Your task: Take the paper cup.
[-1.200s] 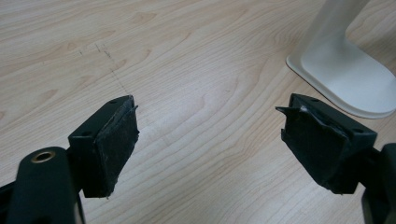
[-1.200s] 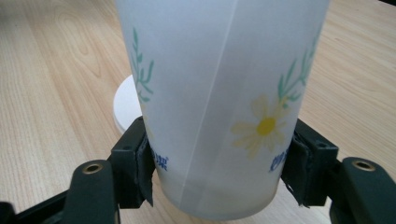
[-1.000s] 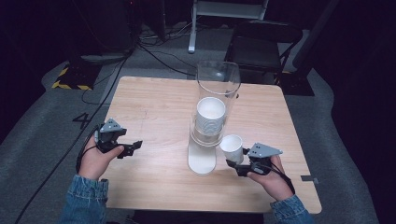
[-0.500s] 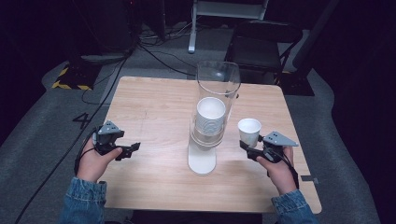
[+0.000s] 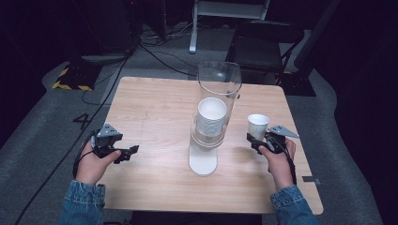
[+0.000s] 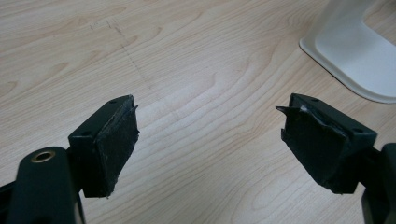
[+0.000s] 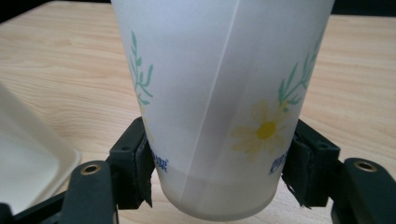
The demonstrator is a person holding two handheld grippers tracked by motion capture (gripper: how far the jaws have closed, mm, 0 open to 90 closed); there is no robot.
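Paper cup (image 7: 219, 102), light and crushable, is clamped low near its base in my right tongs (image 7: 219, 172) right of the dispenser (image 5: 206, 140) over the desk (image 5: 155, 108); left tongs (image 6: 210, 149) apart, empty.

My left gripper (image 6: 210, 144) hangs over the wood table (image 6: 187, 60), jaws wide apart, nothing btwn them. White base (image 6: 355, 51) sits beyond, upper right.

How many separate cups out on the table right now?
1: a paper cup clamped in the right gripper, right of the dispenser. The stack inside holds more, number unclear.
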